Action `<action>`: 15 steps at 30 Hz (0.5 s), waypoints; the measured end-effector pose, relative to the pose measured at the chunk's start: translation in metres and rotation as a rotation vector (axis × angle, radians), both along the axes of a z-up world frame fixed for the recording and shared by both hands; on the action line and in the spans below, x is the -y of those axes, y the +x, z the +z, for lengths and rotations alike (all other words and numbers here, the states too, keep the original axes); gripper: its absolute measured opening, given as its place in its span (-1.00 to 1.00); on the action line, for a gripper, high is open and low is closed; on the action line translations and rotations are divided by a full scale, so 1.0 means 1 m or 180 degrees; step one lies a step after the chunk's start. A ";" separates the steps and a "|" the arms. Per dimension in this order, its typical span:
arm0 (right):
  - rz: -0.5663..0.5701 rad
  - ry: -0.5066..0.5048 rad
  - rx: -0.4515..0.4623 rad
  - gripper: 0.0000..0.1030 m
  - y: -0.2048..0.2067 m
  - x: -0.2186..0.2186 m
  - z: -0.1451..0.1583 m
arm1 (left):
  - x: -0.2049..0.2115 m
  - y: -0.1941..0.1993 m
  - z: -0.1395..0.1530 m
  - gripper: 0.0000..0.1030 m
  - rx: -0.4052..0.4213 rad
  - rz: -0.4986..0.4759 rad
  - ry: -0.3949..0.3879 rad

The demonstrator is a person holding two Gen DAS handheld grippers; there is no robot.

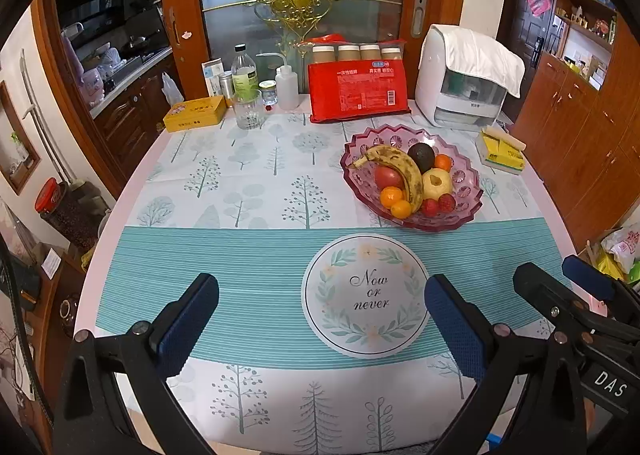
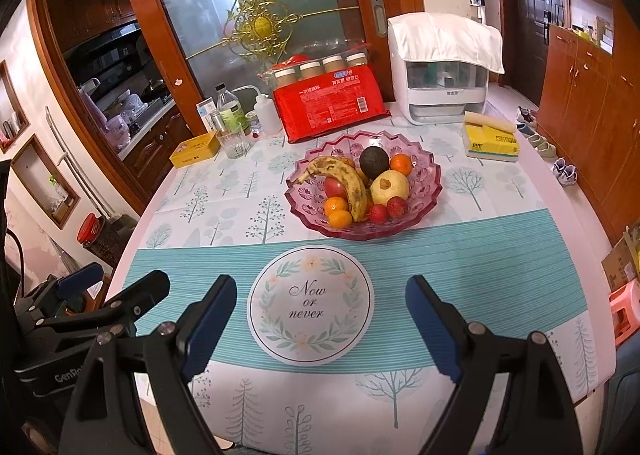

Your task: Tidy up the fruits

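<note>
A pink glass fruit bowl stands on the table beyond the round "Now or never" print. In it lie a spotted banana, a dark avocado, a yellow apple, a red apple, small oranges and red lychees. My left gripper is open and empty over the near table. My right gripper is open and empty beside it; it also shows in the left wrist view.
At the table's back stand a yellow tin, a glass, bottles, a red package with jars behind, a white appliance and a yellow tissue pack. Wooden cabinets stand right.
</note>
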State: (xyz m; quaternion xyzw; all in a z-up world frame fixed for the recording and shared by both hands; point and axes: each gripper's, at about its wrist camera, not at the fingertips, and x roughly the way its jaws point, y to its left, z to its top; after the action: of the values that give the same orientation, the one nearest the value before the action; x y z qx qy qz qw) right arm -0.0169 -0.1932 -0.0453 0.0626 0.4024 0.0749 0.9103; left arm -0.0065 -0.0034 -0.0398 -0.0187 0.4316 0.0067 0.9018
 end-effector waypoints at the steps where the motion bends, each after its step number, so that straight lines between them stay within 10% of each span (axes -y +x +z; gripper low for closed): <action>1: 0.0001 0.0003 -0.0003 0.69 0.001 0.001 -0.001 | 0.001 0.001 -0.001 0.99 -0.0007 -0.0006 -0.0004; 15: 0.0013 0.0030 -0.0022 0.70 0.006 0.006 -0.004 | 0.008 0.009 -0.006 0.99 -0.0040 -0.0025 -0.0012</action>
State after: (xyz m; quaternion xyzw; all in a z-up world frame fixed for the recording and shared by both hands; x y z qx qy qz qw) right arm -0.0111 -0.1989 -0.0491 0.0664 0.4052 0.0785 0.9084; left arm 0.0022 -0.0110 -0.0461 -0.0185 0.4373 0.0025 0.8991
